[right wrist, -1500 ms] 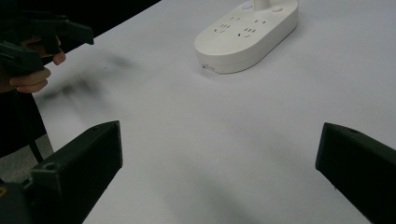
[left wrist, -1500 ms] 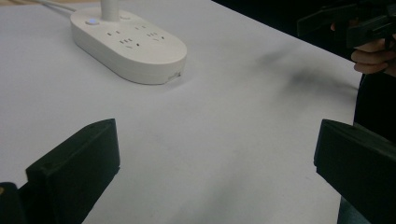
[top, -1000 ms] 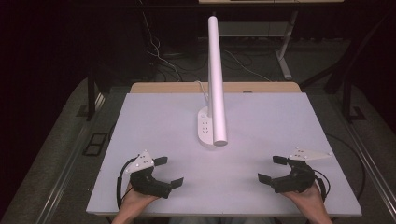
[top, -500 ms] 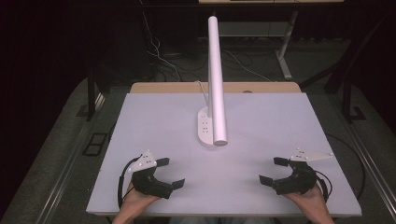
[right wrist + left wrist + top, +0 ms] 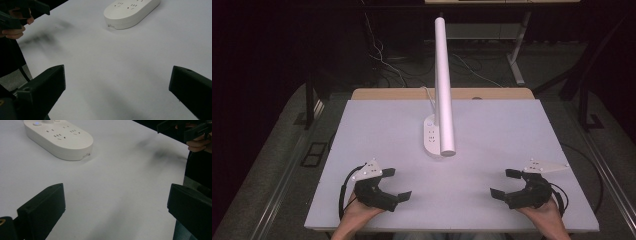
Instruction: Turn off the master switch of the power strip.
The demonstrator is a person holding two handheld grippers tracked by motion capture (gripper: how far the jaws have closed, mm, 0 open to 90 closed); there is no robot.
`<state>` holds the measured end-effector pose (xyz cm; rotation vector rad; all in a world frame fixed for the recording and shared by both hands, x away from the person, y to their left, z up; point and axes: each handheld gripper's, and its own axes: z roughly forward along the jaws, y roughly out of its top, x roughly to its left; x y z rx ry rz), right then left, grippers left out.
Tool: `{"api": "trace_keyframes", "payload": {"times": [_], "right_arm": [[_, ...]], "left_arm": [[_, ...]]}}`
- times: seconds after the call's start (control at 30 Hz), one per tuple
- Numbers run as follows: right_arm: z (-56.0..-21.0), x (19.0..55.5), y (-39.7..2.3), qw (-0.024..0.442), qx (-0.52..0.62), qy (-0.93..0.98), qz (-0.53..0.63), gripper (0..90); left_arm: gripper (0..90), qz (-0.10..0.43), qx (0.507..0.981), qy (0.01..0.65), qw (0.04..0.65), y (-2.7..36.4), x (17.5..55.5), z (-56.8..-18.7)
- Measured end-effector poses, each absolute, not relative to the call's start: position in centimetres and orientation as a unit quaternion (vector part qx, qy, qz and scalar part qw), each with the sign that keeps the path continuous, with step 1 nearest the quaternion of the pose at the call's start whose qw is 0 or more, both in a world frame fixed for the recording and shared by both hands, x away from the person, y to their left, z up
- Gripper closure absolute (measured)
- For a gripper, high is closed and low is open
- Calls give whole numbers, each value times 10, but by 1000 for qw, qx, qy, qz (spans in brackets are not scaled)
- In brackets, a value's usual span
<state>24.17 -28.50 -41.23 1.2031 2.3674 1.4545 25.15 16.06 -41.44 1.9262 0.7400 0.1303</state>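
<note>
Power strip (image 5: 432, 137), white and oval, lies flat near the middle of the surface (image 5: 492, 130), toward its far edge. Left gripper (image 5: 396, 184) and right gripper (image 5: 502, 183) rest by the near corners, well apart from it, jaws wide apart and empty.

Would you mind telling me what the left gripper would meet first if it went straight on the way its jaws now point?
Probably bare table first. The left gripper, jaws open, points across the near edge toward the right gripper; the white power strip lies off to the side of that line. Depth is hard to judge, so that gripper may come next.
</note>
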Motion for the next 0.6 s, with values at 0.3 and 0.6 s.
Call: {"api": "trace_keyframes", "payload": {"times": [0.3,0.6], "right_arm": [[-413,241,-286,56,399,779,480,0],[-413,241,-287,56,403,779,478,0]], "left_arm": [[6,50,807,305,503,158,260,-408],[7,45,812,302,496,155,268,-400]]}}
